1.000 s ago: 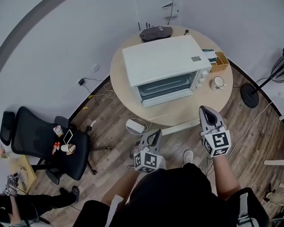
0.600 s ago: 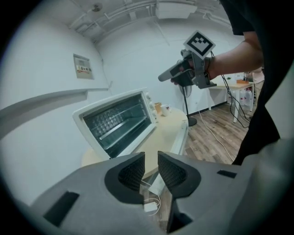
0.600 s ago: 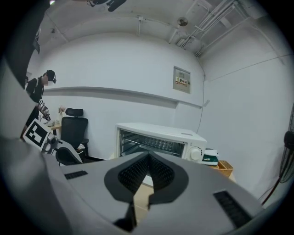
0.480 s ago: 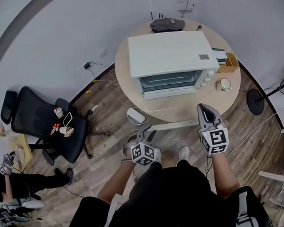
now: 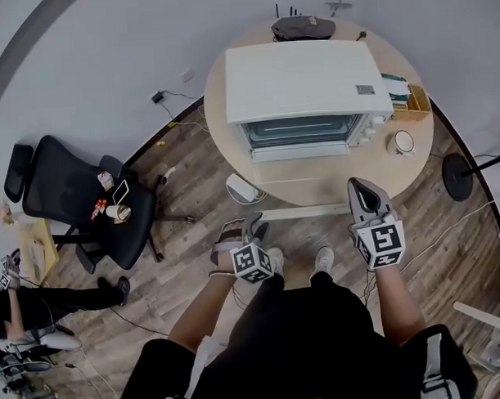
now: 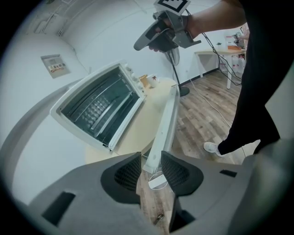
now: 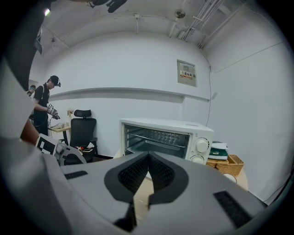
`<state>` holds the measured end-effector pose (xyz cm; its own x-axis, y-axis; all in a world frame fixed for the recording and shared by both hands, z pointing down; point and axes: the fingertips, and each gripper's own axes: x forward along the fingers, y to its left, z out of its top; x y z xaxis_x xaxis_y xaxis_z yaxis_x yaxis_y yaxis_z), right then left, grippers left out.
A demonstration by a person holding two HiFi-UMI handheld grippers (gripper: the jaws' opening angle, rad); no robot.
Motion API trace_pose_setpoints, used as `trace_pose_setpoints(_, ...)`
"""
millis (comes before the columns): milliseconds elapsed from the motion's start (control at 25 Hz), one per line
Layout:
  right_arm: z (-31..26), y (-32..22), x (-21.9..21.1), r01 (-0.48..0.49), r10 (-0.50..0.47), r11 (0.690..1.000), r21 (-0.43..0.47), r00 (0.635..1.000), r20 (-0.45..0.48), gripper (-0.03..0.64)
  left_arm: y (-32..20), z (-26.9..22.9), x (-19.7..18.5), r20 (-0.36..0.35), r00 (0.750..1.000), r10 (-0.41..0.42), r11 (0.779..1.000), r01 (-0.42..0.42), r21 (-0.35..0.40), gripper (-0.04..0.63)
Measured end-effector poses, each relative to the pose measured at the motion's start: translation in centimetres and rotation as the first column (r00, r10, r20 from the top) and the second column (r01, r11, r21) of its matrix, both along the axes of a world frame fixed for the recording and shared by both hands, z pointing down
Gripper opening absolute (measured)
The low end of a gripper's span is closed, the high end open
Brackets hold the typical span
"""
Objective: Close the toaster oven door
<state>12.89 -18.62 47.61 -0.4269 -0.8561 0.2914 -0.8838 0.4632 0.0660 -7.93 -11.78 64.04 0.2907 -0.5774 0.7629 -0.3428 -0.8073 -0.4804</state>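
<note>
The white toaster oven (image 5: 305, 80) stands on the round wooden table (image 5: 315, 184), its front facing me. Its door (image 5: 299, 152) is folded down, and the wire rack inside the oven (image 7: 161, 137) shows in the right gripper view. My left gripper (image 5: 241, 229) hangs low over the floor in front of the table, pointing down. Its jaws have just been opening and stand apart around nothing (image 6: 150, 158). My right gripper (image 5: 360, 187) is shut and empty at the table's near edge, aimed at the oven (image 7: 148, 158). Both are well short of the door.
A long white strip (image 5: 304, 211) runs along the table's near edge. A mug (image 5: 404, 142) and a wicker basket (image 5: 414, 105) sit right of the oven, a dark bag (image 5: 303, 27) behind it. A black office chair (image 5: 78, 205), a white floor device (image 5: 243, 189) and another person (image 7: 43, 108) are left.
My left gripper has dropped toward the floor, tipped downward, and gone from shut to open. The right gripper sank a little. The head view has shifted so the oven sits further right.
</note>
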Motion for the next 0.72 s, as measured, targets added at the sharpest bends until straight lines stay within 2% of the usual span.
trace_pose_setpoints(280, 0.4, -0.3, -0.3, 0.027, -0.027, 1.000, -0.013, 1.000, 0.010, -0.003, -0.1, 2.2, -0.6, 0.135, 0.991, 0.018, 1.000, -0.018, 0.000, 0.126)
trace_pose_setpoints(520, 0.4, 0.0, -1.1, 0.054, -0.054, 0.998, -0.013, 0.998, 0.020, -0.003, -0.4, 3.5, -0.7, 0.193, 0.980, 0.050, 0.999, -0.053, 0.010, 0.126)
trace_pose_setpoints(720, 0.5, 0.3, -1.2, 0.063, -0.062, 0.998, -0.020, 0.998, 0.020, -0.003, -0.6, 3.9, -0.9, 0.225, 0.973, 0.056, 0.996, -0.069, 0.050, 0.127)
